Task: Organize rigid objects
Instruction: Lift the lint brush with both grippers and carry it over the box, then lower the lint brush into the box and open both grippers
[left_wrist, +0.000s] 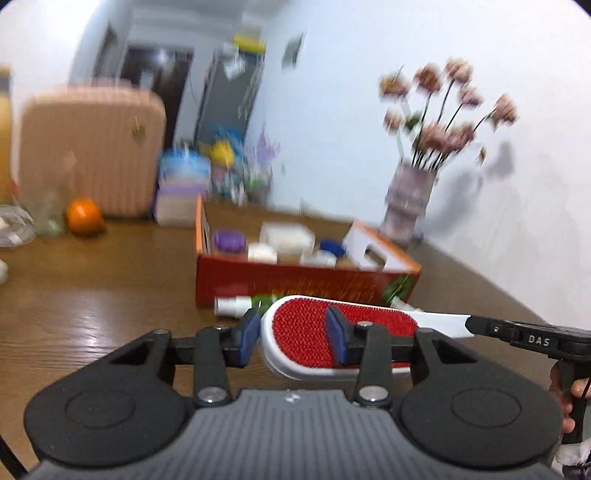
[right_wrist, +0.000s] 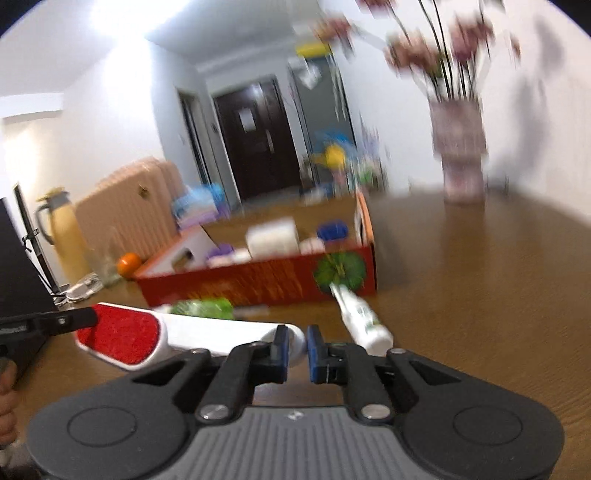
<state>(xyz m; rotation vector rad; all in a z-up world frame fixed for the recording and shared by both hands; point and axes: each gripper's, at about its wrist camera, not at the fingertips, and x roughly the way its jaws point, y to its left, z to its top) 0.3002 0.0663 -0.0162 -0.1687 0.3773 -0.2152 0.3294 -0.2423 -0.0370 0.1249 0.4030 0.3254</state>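
A white lint brush with a red pad (left_wrist: 332, 332) is held above the wooden table by both grippers. My left gripper (left_wrist: 293, 338) is shut on its red head. My right gripper (right_wrist: 296, 350) is shut on the end of its white handle (right_wrist: 221, 334); it also shows at the right of the left wrist view (left_wrist: 532, 338). Behind it stands an open red cardboard box (left_wrist: 295, 282) holding several small jars and white boxes, also in the right wrist view (right_wrist: 258, 282). White tubes (right_wrist: 364, 323) and a green-labelled one (right_wrist: 203, 308) lie on the table before the box.
A vase of pink flowers (left_wrist: 410, 199) stands at the back right by the white wall. A pink ribbed case (left_wrist: 92, 147), an orange (left_wrist: 84, 216) and a glass sit at the back left. A yellow thermos (right_wrist: 62, 236) stands far left. The table edge (left_wrist: 517, 291) runs along the right.
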